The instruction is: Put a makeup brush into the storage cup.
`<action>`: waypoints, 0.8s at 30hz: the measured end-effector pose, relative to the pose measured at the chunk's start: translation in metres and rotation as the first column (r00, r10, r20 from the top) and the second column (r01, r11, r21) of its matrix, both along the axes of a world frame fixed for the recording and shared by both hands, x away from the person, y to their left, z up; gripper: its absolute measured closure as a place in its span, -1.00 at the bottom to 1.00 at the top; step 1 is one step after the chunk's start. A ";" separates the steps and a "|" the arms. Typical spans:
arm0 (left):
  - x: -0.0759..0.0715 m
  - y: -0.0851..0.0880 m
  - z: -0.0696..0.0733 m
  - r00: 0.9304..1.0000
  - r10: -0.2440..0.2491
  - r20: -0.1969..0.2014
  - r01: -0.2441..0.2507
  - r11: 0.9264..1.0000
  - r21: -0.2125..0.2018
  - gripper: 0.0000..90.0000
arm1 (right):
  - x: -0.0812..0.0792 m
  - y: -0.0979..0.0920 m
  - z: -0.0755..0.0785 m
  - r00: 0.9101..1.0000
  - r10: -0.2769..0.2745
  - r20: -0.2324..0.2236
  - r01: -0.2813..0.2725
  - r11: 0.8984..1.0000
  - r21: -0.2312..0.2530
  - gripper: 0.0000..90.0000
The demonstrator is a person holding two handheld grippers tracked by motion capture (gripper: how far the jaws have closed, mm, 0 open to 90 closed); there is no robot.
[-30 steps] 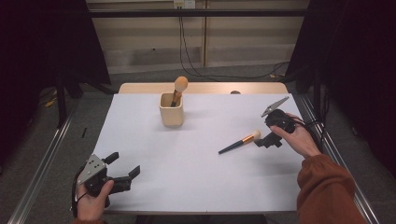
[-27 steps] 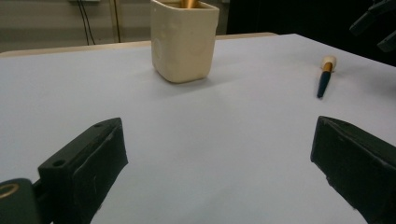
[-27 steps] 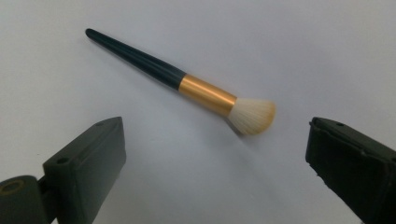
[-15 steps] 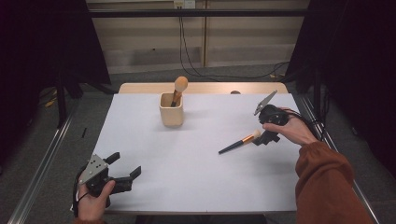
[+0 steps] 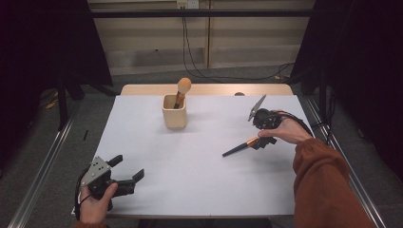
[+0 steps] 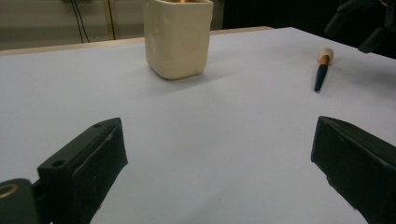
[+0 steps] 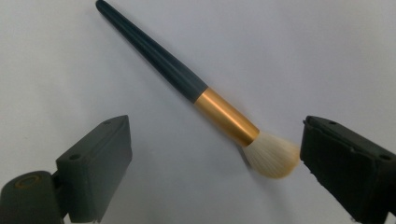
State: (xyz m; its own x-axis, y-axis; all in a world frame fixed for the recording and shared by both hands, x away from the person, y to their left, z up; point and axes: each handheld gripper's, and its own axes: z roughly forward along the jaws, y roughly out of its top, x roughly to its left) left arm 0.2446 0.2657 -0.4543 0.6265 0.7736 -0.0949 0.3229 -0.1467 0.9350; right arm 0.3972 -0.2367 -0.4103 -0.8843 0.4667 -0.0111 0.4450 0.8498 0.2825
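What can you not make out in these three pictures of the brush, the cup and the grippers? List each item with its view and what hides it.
- Loose brush: in the high view its bristles are covered by the right gripper.
- Cup: the left gripper view's top edge cuts off its rim.
- Standing brush: in the high view the cup wall hides its handle.
- Bristles against the right-hand pad: touching or apart, the right gripper view is too blurred to tell.

High view: we look forward and down over the white table (image 5: pixel 199 161). Left gripper view sits low, facing the cup (image 6: pixel 177 37) far off. Right gripper view looks closely down on the brush (image 7: pixel 196 93), shared by all views.
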 end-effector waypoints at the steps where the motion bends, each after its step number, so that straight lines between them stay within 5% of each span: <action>1: 0.000 0.000 0.000 1.000 -0.002 -0.002 0.002 1.000 0.003 -0.93 | 0.001 0.001 -0.002 1.000 -0.007 -0.005 0.007 1.000 -0.002 -0.81; 14: 0.000 0.001 -0.001 1.000 0.010 -0.007 -0.010 1.000 0.002 -0.93 | 0.016 0.015 -0.020 0.999 0.038 -0.033 -0.040 0.997 -0.065 -0.74; 17: 0.000 0.001 -0.001 1.000 0.015 -0.005 -0.015 1.000 0.003 -0.93 | 0.018 0.014 -0.027 0.997 0.054 -0.052 -0.058 0.996 -0.071 -0.45; 24: 0.002 -0.001 -0.001 1.000 0.007 -0.008 -0.007 1.000 0.004 -0.93 | 0.022 0.014 -0.037 0.996 0.073 -0.053 -0.078 0.991 -0.105 -0.17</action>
